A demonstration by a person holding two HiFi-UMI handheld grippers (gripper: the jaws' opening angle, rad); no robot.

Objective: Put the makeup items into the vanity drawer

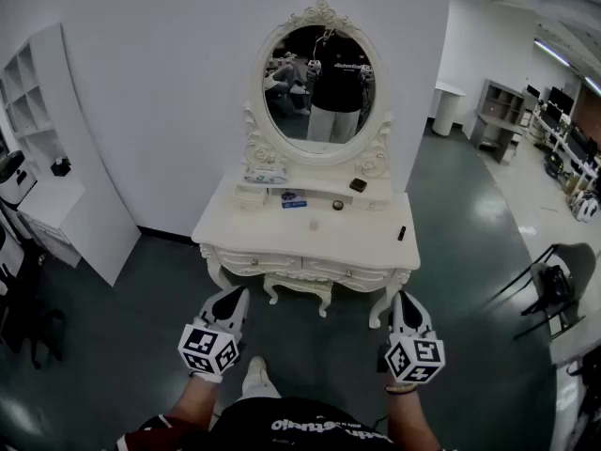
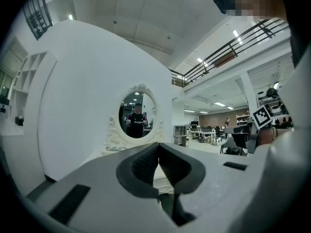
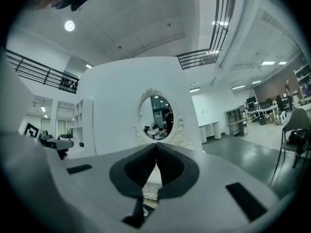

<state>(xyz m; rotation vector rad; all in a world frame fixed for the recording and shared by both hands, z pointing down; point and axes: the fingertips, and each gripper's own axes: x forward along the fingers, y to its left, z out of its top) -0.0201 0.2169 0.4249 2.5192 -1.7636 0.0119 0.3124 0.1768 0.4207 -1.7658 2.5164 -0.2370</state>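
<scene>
A white vanity (image 1: 310,238) with an oval mirror (image 1: 319,83) stands against the wall ahead of me, its front drawers (image 1: 272,263) closed. On its top lie a black lipstick (image 1: 401,233) near the right edge, a dark compact (image 1: 358,185), a blue item (image 1: 292,198) and a small round item (image 1: 314,224). My left gripper (image 1: 235,295) and right gripper (image 1: 402,299) hang side by side in front of the vanity, well short of it. Both are shut with nothing between the pads. The mirror (image 2: 137,111) (image 3: 156,115) shows above each gripper's closed jaws, left gripper (image 2: 158,147), right gripper (image 3: 156,147).
A white shelf unit (image 1: 42,148) leans along the left wall. A black chair (image 1: 556,282) stands on the dark floor at the right. A pale box (image 1: 265,173) sits on the vanity's left shelf. My shoe (image 1: 255,376) is on the floor below the grippers.
</scene>
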